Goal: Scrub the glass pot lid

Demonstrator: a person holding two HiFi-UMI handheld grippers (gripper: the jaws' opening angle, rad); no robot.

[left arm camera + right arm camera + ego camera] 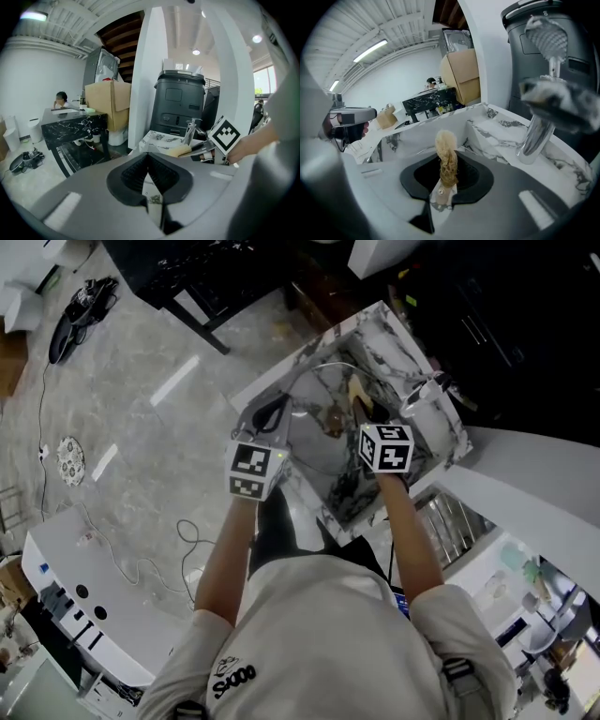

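The glass pot lid [314, 439] is clear and hard to make out; it is held up over the marble sink [441, 442]. My left gripper [272, 414] is shut on its left rim, and in the left gripper view only a thin shiny edge [153, 199] shows between the closed jaws. My right gripper [367, 409] is shut on a yellow scrub sponge [447, 161], which it holds against the lid's right side. From the left gripper view the sponge [178, 151] and the right gripper [202, 147] show just beyond the lid.
A chrome faucet [535, 129] stands at the sink's right corner, close to my right gripper. A black bin [180, 103] rises behind the sink. A black marble table [75, 124] and a cardboard box [107, 103] stand further off. Cables lie on the floor [112, 456].
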